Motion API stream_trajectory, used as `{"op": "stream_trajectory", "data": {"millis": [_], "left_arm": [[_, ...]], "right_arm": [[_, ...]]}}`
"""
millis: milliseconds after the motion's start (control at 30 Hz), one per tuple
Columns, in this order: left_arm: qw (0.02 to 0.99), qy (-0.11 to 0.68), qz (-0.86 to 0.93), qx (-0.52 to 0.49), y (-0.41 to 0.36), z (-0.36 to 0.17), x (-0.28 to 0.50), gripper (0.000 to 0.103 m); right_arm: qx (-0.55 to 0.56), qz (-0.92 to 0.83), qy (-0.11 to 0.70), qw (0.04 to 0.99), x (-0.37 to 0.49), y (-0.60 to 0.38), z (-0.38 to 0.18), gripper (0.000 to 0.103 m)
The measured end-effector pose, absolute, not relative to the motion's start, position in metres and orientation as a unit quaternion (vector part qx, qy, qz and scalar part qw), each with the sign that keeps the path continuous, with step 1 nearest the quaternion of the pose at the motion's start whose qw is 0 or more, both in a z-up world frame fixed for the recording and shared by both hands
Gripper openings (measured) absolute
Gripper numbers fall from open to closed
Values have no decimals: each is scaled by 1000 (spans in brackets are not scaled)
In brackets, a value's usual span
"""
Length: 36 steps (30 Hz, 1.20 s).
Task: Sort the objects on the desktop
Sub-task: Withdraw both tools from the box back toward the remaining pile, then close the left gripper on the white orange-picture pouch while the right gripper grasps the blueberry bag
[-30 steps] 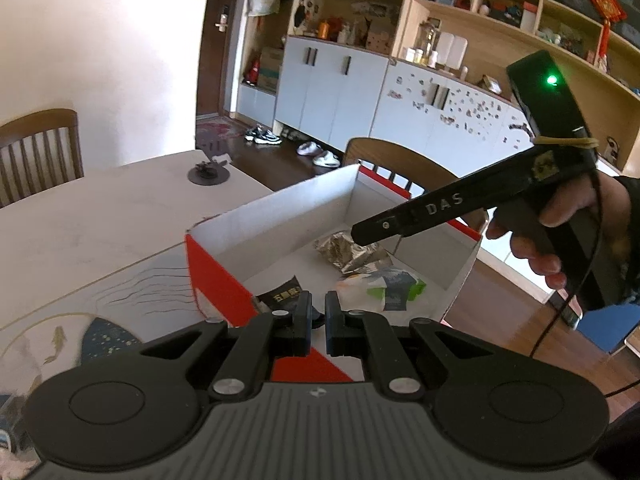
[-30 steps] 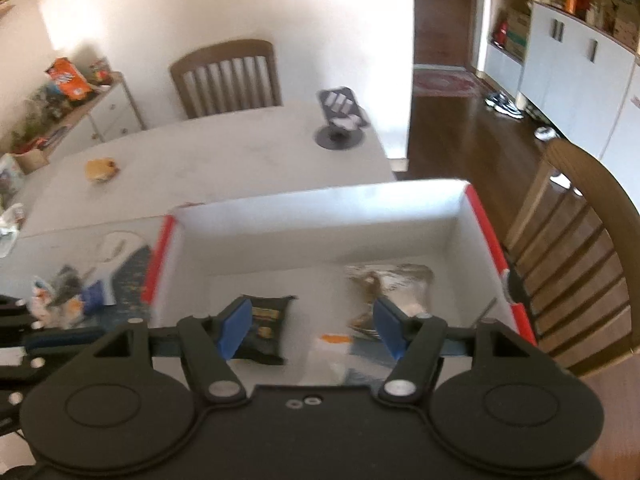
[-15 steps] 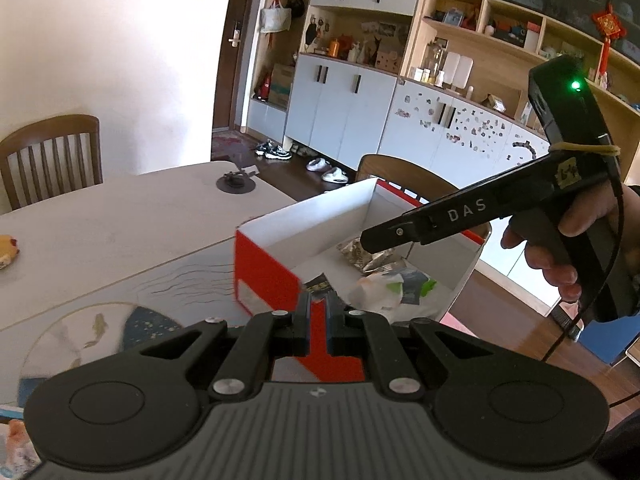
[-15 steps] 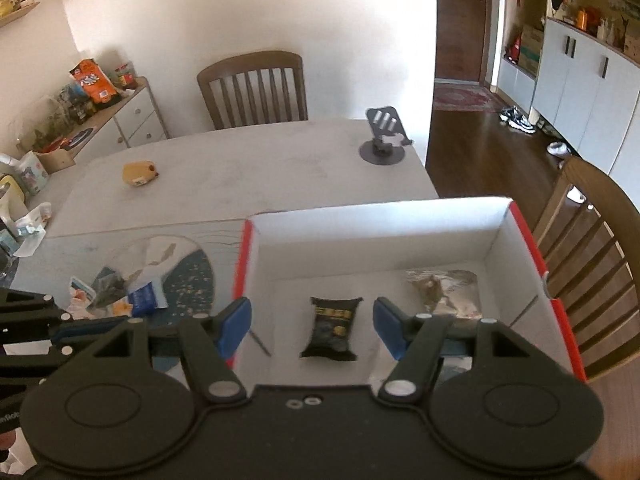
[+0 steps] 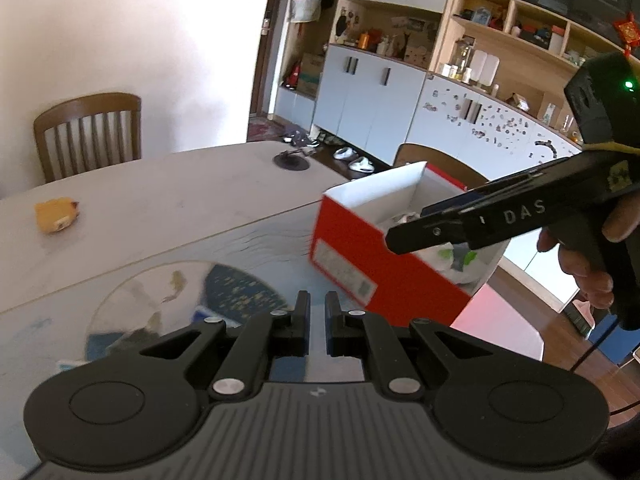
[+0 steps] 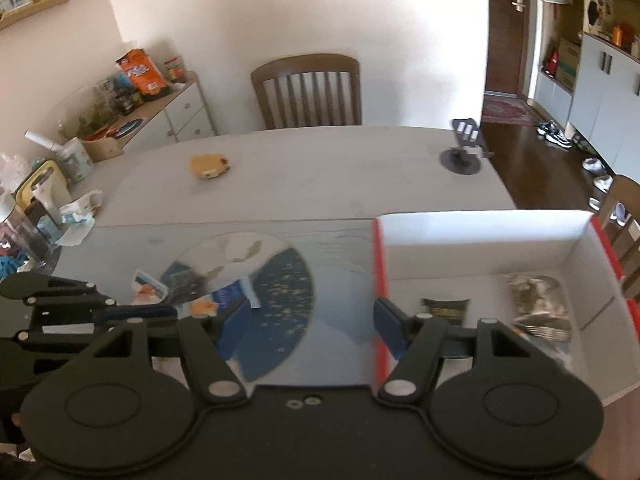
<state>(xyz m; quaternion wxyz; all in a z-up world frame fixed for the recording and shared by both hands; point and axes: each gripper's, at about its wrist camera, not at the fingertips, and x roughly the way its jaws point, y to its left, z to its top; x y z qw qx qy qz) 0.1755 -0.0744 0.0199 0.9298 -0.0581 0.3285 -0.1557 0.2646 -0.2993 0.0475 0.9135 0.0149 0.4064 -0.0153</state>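
A red box with a white inside (image 6: 480, 228) stands at the table's right end; it also shows in the left wrist view (image 5: 372, 256). It holds a black packet (image 6: 444, 310), a foil bag (image 6: 538, 304) and a white wrapper (image 5: 452, 260). Several small packets (image 6: 192, 292) lie on a mat with a round fish pattern (image 6: 280, 280). My left gripper (image 5: 317, 316) is shut and empty above the mat, left of the box. My right gripper (image 6: 308, 322) is open and empty, over the mat beside the box's left wall.
An orange toy (image 6: 209, 166) lies on the far tabletop and a black phone stand (image 6: 464, 148) is at the far right corner. Wooden chairs (image 6: 308, 92) stand around the table. Clutter (image 6: 52, 208) crowds the left end.
Both grippers have drawn back and swung left, away from the box and toward the mat. The right gripper stays open and the left stays shut.
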Motion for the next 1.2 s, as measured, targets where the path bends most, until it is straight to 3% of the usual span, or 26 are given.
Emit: {"op": "stream_trajectory", "data": {"millis": [1067, 1200], "left_arm": [[915, 393, -72, -65, 61, -37, 137, 6], [911, 401, -65, -64, 71, -46, 139, 19]], "right_arm": [[18, -17, 451, 892, 301, -179, -15, 70], [16, -13, 458, 888, 306, -167, -22, 71]]}}
